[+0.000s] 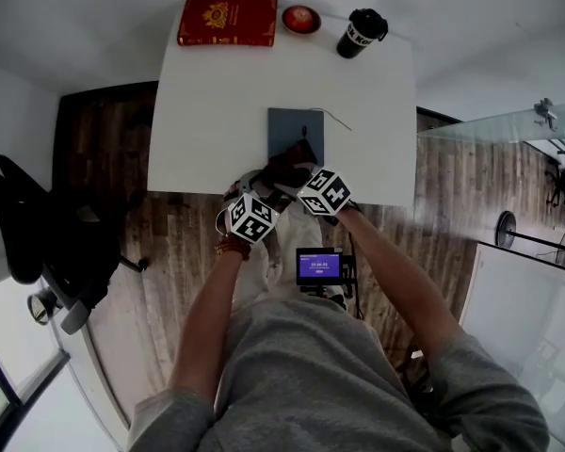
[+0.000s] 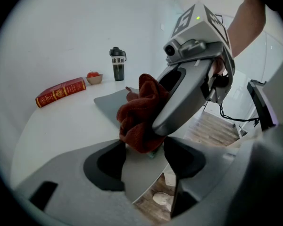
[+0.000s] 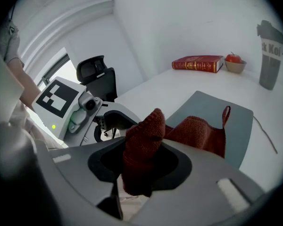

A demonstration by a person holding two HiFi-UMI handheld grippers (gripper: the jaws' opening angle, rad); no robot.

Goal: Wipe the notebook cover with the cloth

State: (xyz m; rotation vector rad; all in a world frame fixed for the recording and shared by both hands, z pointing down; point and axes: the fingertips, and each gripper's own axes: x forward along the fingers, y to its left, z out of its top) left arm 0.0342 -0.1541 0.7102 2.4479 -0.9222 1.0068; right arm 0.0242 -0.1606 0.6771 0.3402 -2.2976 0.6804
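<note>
White table (image 1: 217, 111); wood floor (image 1: 104, 149); black chair (image 1: 38, 224)

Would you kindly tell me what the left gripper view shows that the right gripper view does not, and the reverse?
Only the left gripper view shows the right gripper from outside, the arm behind it, and a cable above the floor.

Only the right gripper view shows the left gripper, a chair, and the right gripper's jaws shut on the cloth.

Both show the cloth, the notebook, the book, the bowl and the cup on the table.
</note>
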